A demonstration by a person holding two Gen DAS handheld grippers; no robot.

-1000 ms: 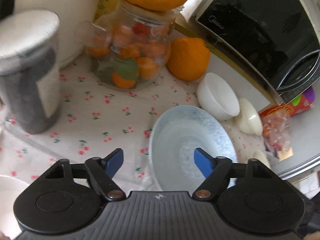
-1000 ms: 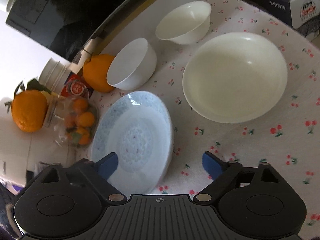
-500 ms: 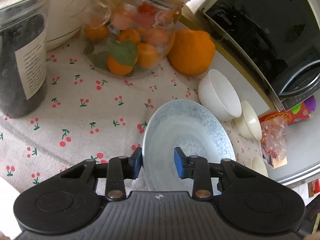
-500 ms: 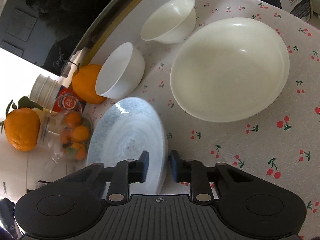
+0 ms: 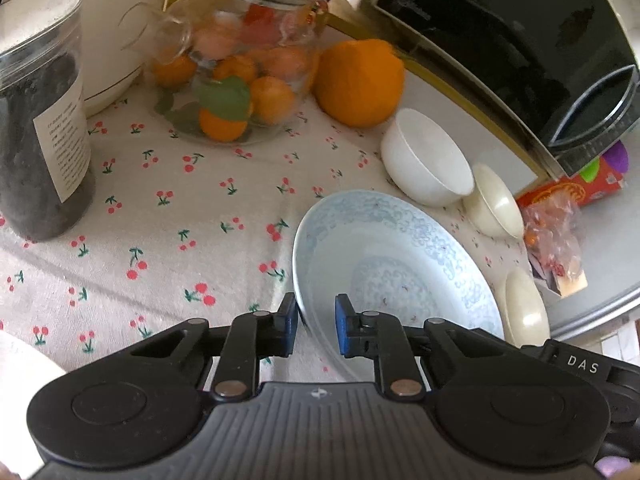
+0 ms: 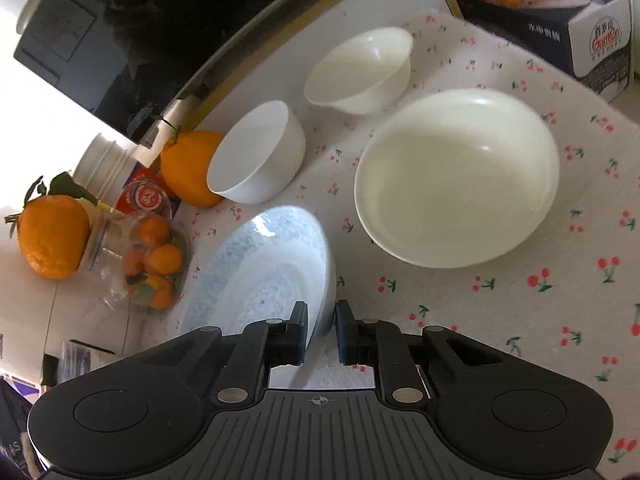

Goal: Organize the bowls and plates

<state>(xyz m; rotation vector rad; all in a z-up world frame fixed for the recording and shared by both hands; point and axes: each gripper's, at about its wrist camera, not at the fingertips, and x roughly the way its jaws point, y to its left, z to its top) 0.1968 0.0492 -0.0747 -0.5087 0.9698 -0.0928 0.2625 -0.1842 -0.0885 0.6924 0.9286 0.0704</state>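
Cherry-printed cloth [image 5: 168, 216] covers my worktop, and its widest bare stretch lies to the left of the blue plate [image 5: 396, 272], between the dark jar [image 5: 40, 120] and my left tool [image 5: 316, 326]. On the far side a black microwave [image 5: 520, 48] closes off the worktop's back edge. A large cream bowl [image 6: 456, 176] sits well right of the blue plate, with open cloth between them. Behind the plate stand a white bowl [image 6: 256, 160] and a flared cream bowl [image 6: 360, 72], close together but apart from it. A big orange [image 5: 360, 80] rests just beside the white bowl, and a glass jar of small oranges [image 5: 236, 76] stands left of that.

Both my tools point forward and down over the cloth. My left tool pinches the near-left rim of the blue plate, one pad outside and one inside. My right tool [image 6: 322, 334] pinches the plate's right rim the same way, and the plate tilts, its right edge raised off the cloth.
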